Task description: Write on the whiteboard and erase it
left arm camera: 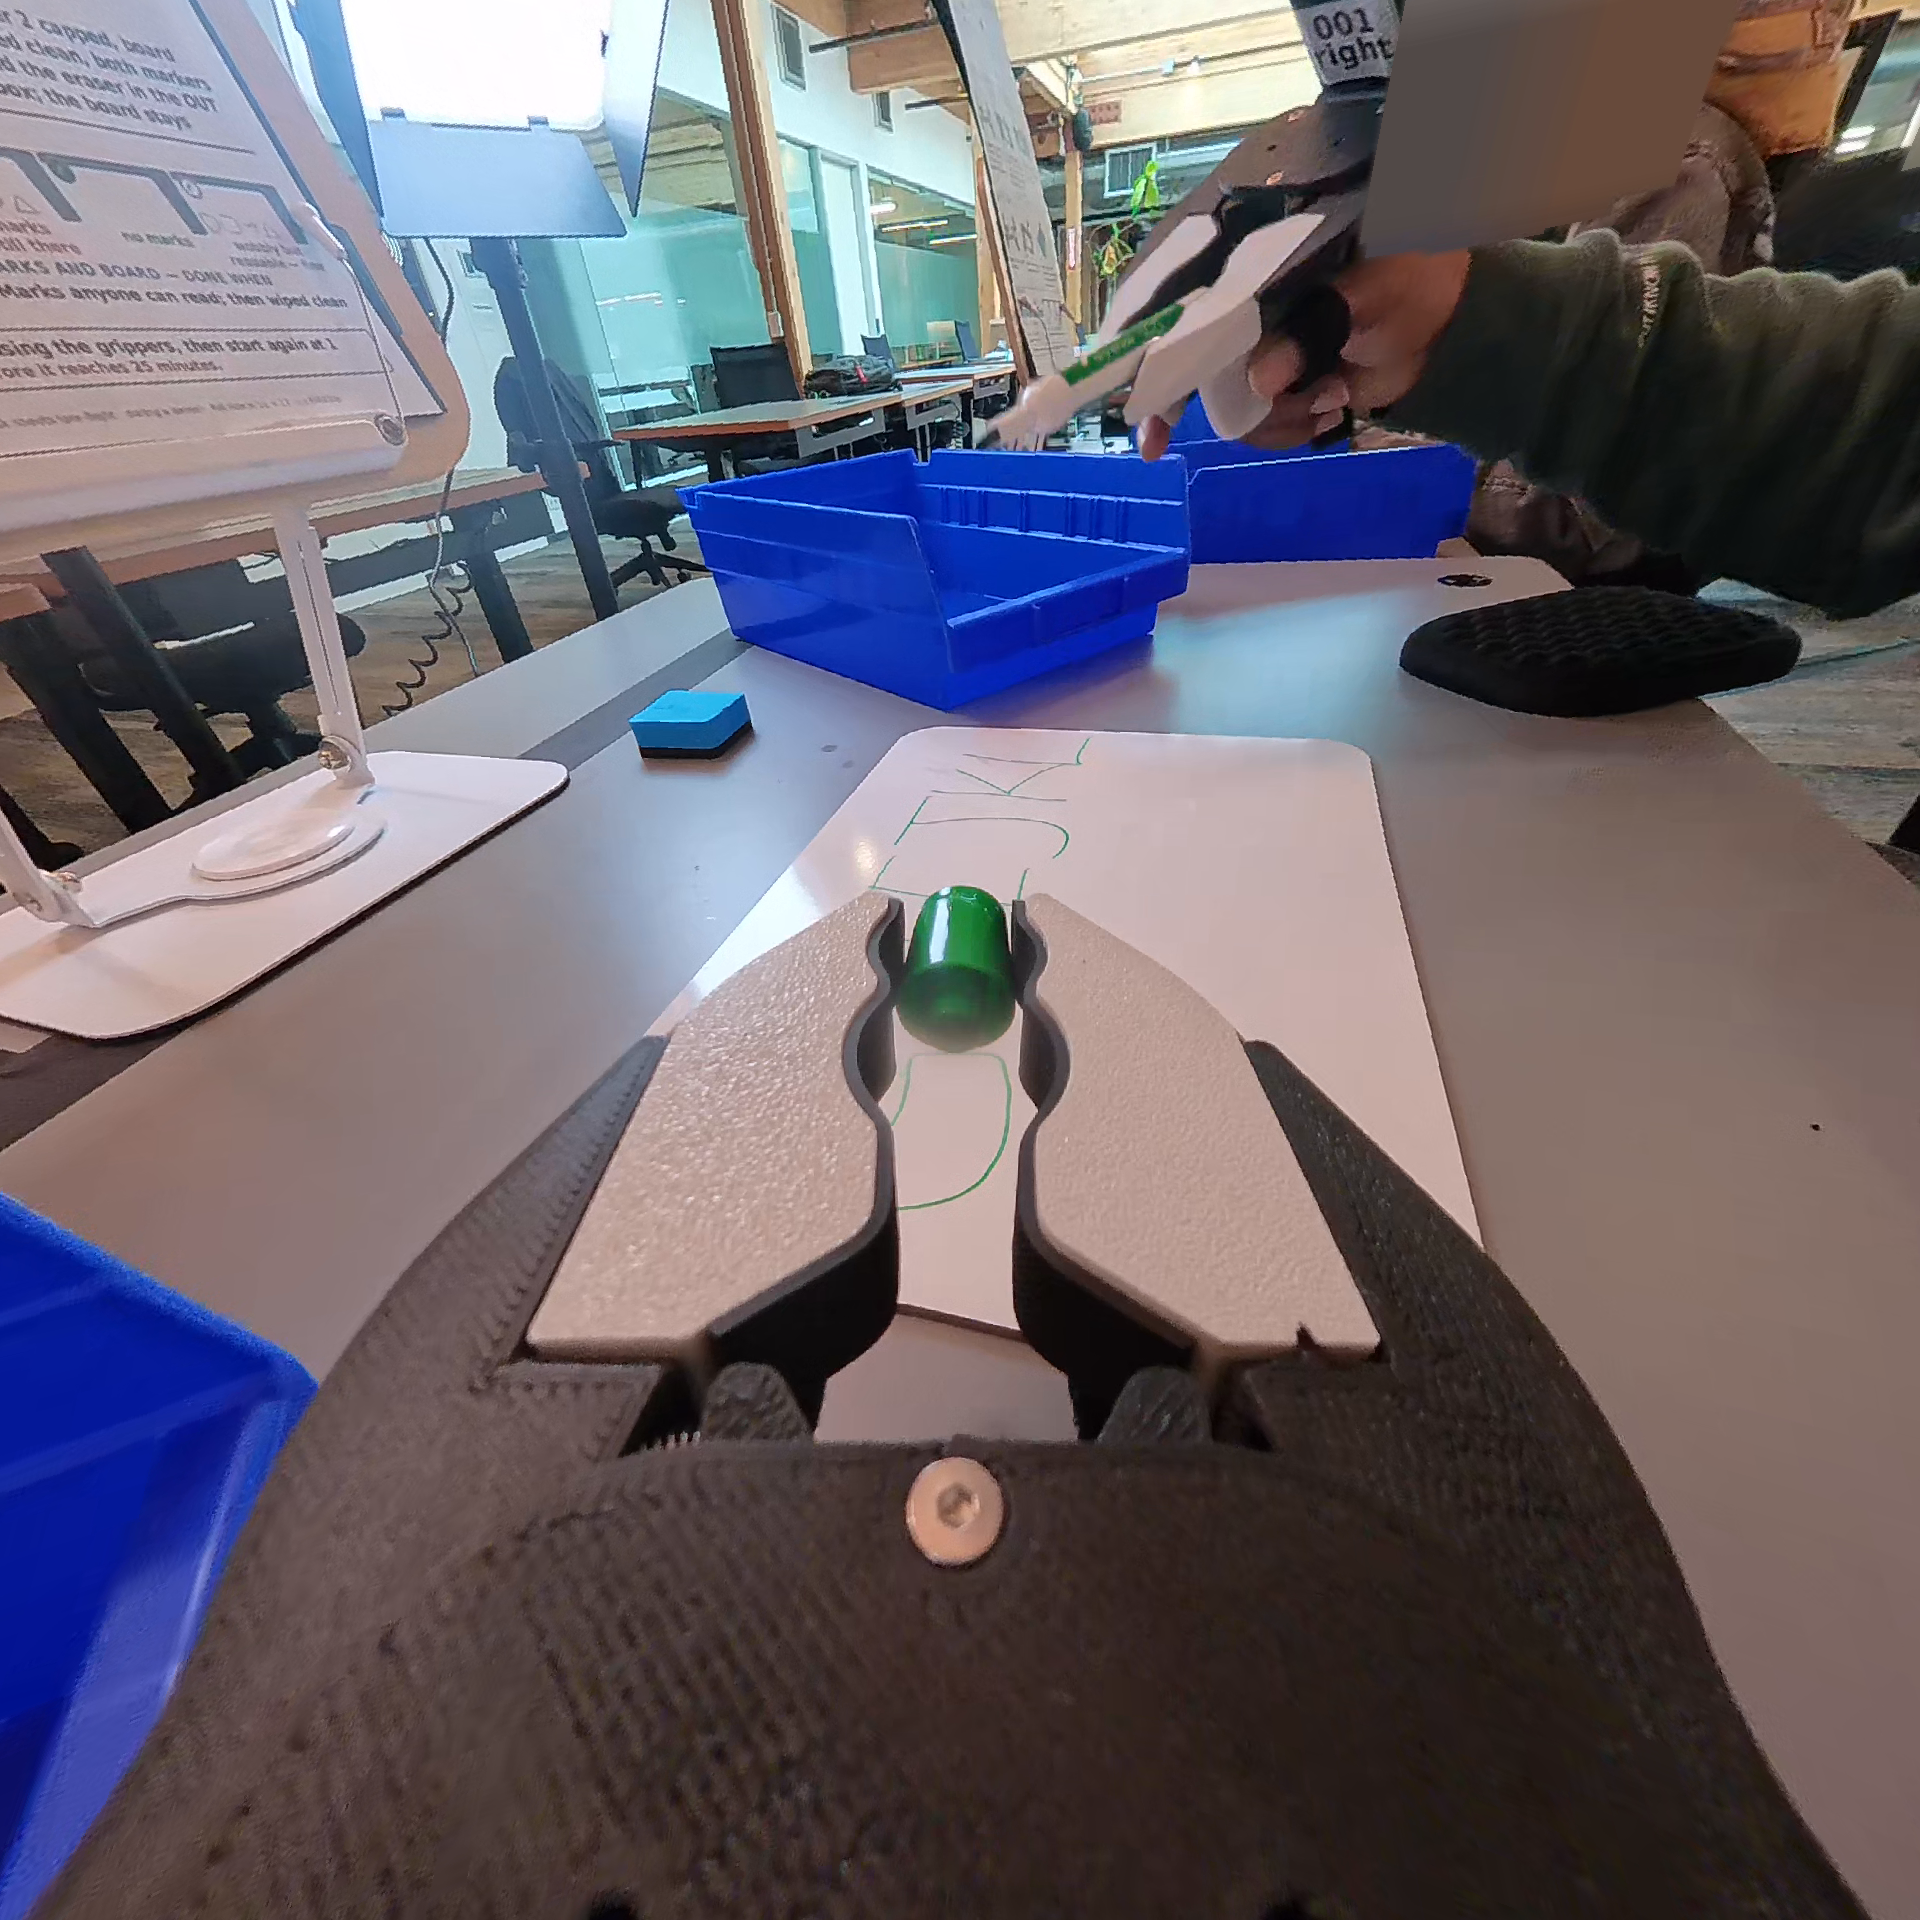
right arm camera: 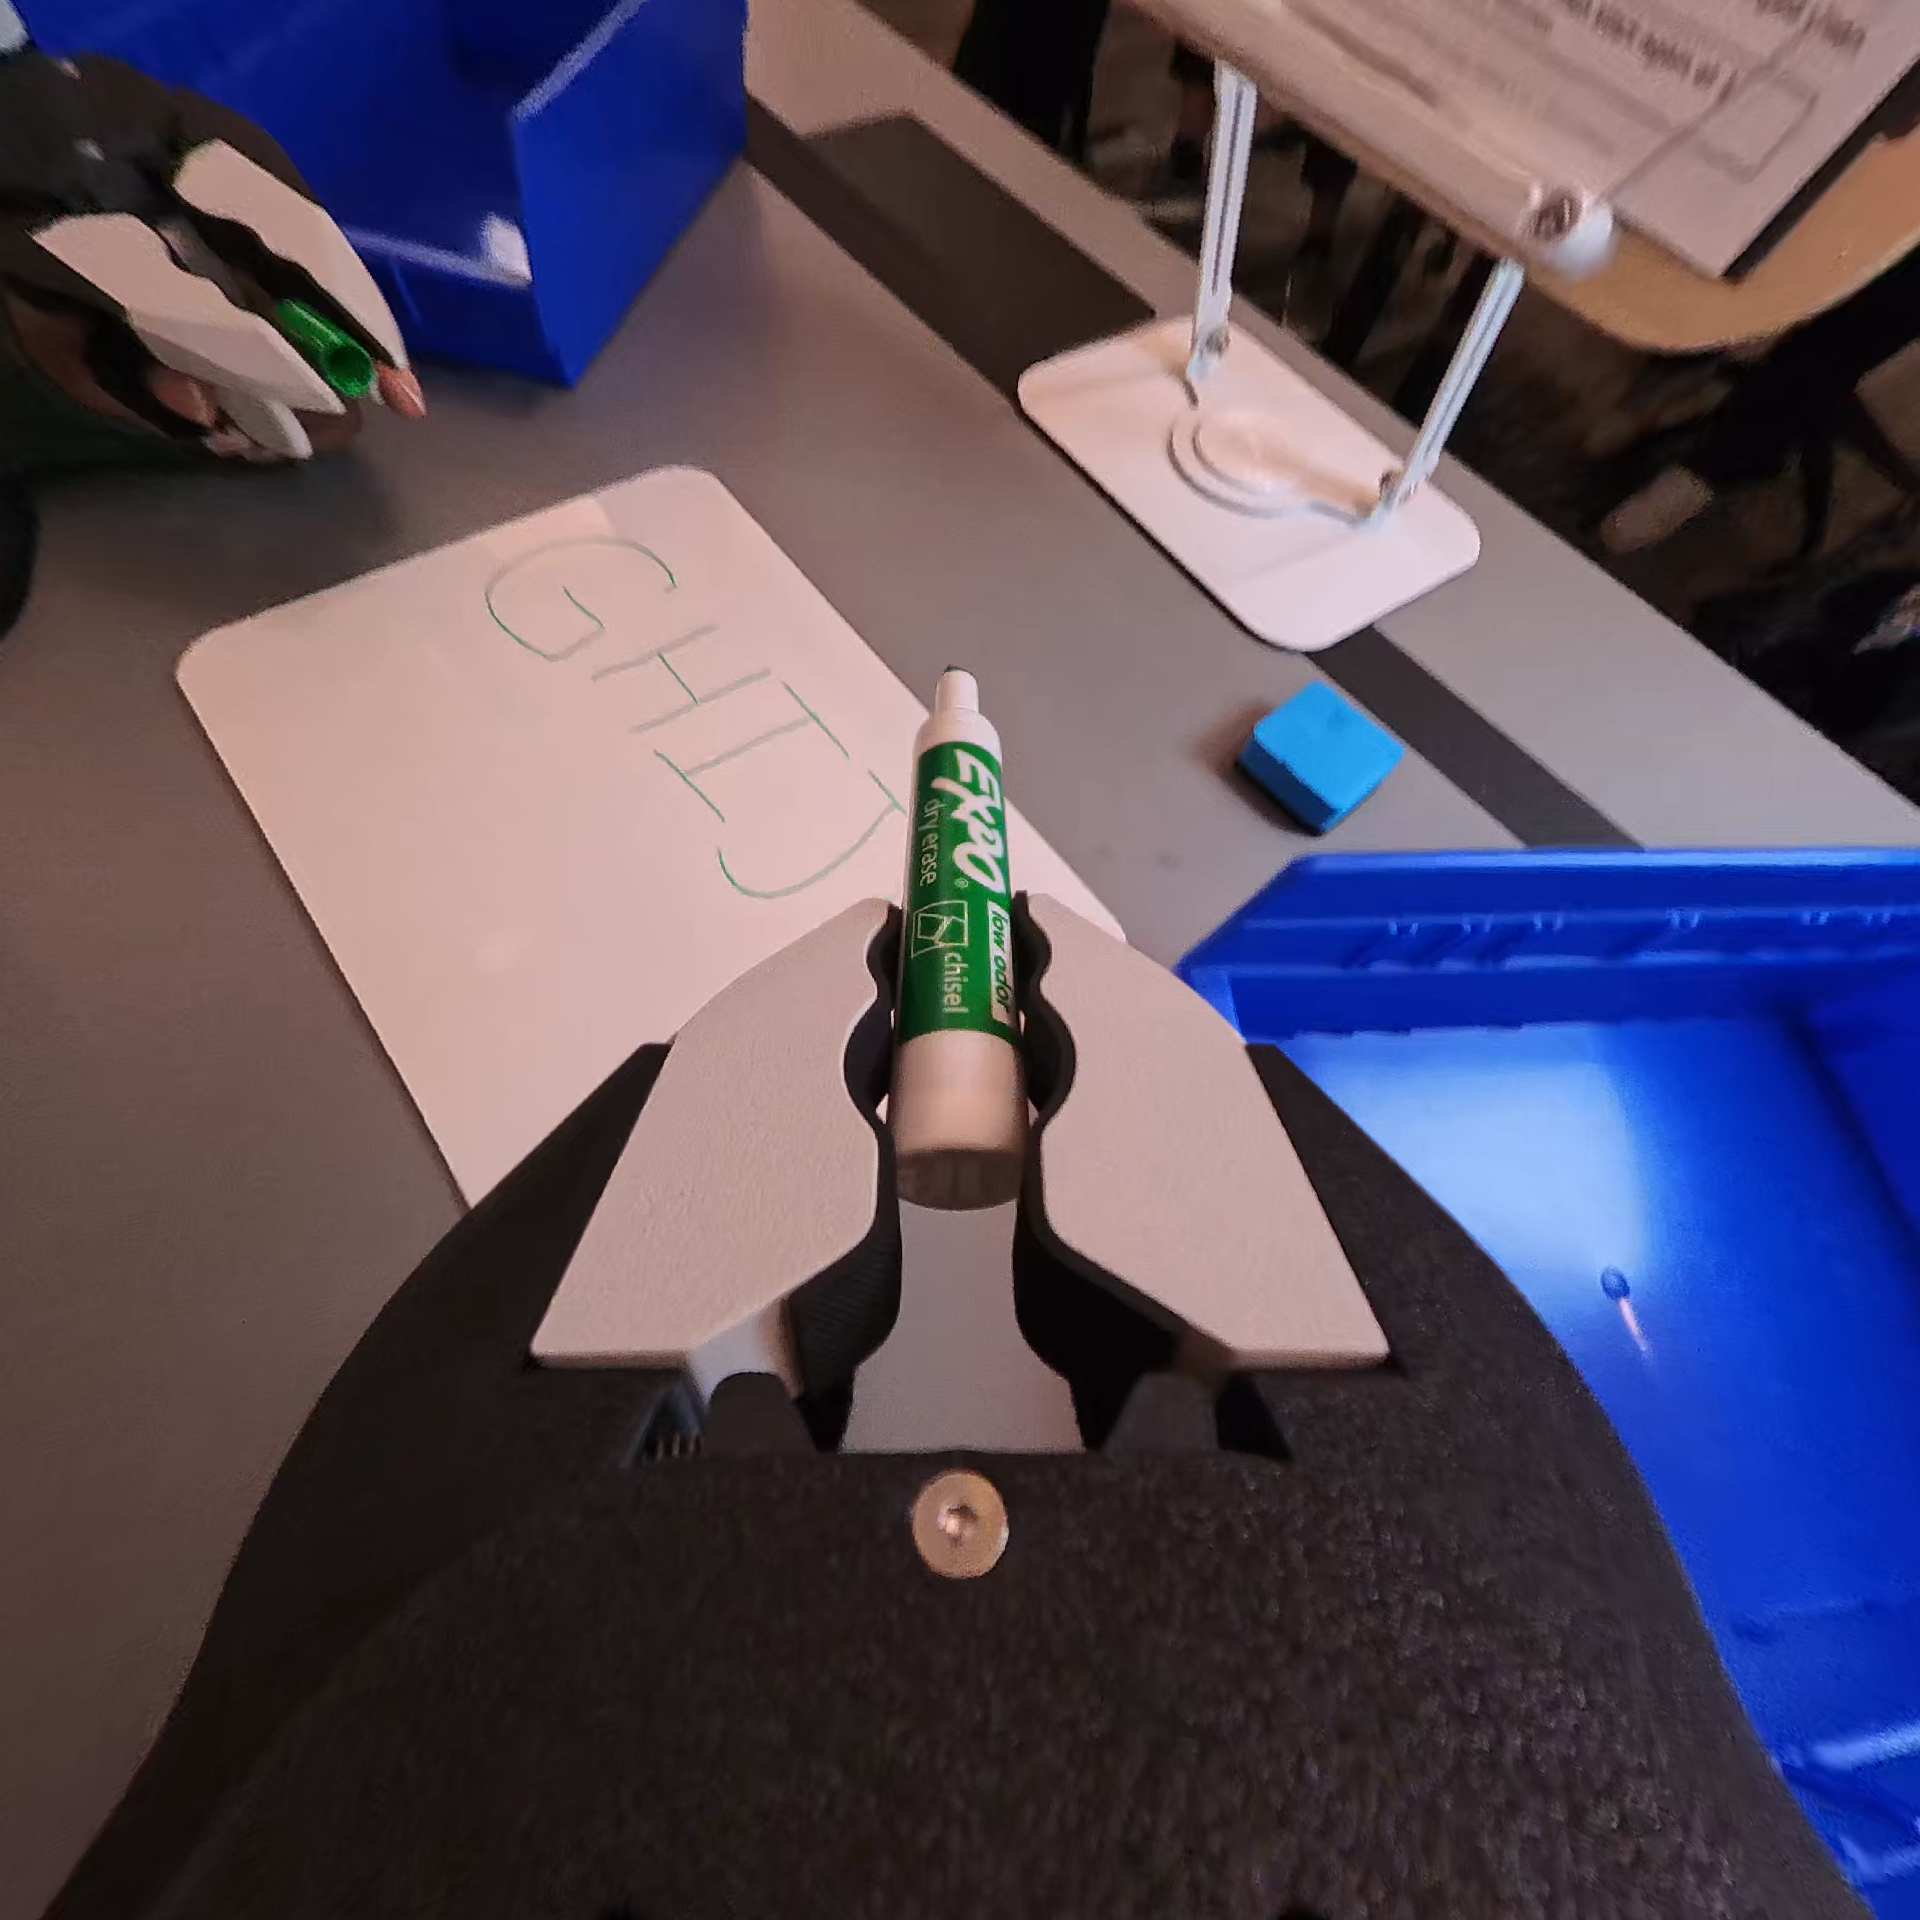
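Right wrist view looks down on the whiteboard (right arm camera: 499, 831), which lies flat on the grey counter (right arm camera: 187, 1039) and bears a row of thin green handwritten letters running along its length. Above the board's near end the right claw (right arm camera: 956, 925) is closed on a green dry-erase marker (right arm camera: 954, 935), gripped around its barrel, with the uncapped tip pointing forward and raised off the board. The left claw (right arm camera: 353, 343) shows at the upper left of this view, off the far end of the board, closed on the green marker cap (right arm camera: 330, 353), whose open end faces outward. In the left wrist view the same left claw (left arm camera: 956, 925) clamps the green marker cap (left arm camera: 956, 971) between its tips, held over the whiteboard (left arm camera: 1195, 935), and the right claw (left arm camera: 1153, 416) is raised well above the counter with the green dry-erase marker (left arm camera: 1112, 358) slanting down from it; a hand (left arm camera: 1340, 353) in a dark green sleeve grips its handle. A small blue eraser (right arm camera: 1317, 753) with a black underside sits on the counter beside the board's long edge, between the board and a white document stand (right arm camera: 1247, 488) that carries a printed sheet. A blue bin (right arm camera: 1558, 904) stands just beside the board's near end, and another blue bin (right arm camera: 582, 156) stands past its far end. A black padded rest (left arm camera: 1600, 646) lies near the counter's edge in the left wrist view.
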A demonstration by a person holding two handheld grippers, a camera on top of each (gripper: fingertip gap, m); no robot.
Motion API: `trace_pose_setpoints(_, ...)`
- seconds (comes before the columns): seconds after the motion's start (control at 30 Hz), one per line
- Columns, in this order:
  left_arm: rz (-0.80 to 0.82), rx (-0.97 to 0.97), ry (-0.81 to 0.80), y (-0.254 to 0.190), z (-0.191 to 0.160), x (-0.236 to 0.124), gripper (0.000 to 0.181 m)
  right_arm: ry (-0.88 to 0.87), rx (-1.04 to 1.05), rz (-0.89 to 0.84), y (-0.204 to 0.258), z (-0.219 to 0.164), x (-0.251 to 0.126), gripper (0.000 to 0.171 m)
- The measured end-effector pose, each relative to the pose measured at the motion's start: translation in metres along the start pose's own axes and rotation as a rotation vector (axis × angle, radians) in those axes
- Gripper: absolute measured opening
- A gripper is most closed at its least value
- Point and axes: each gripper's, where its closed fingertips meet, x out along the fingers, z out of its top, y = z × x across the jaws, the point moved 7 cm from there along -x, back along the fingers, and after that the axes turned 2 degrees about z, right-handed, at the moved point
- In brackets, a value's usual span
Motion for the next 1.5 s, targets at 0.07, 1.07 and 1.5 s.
trace_pose_setpoints(0.07, 0.003, 0.015, 0.011, 0.0, 0.001, 0.001, 0.019, -0.072, -0.034, 0.023, 0.002, 0.007, 0.004, 0.02)
trace_pose_setpoints(1.07, -0.219, 0.324, -0.007, -0.07, 0.05, 0.048, 0.019, -0.313, -0.179, 0.661, 0.121, 0.014, 0.08, 0.019)
trace_pose_setpoints(1.5, -0.224, 0.285, 0.055, -0.075, 0.043, 0.054, 0.019, -0.31, -0.14, 0.638, 0.131, 0.013, 0.088, 0.019)
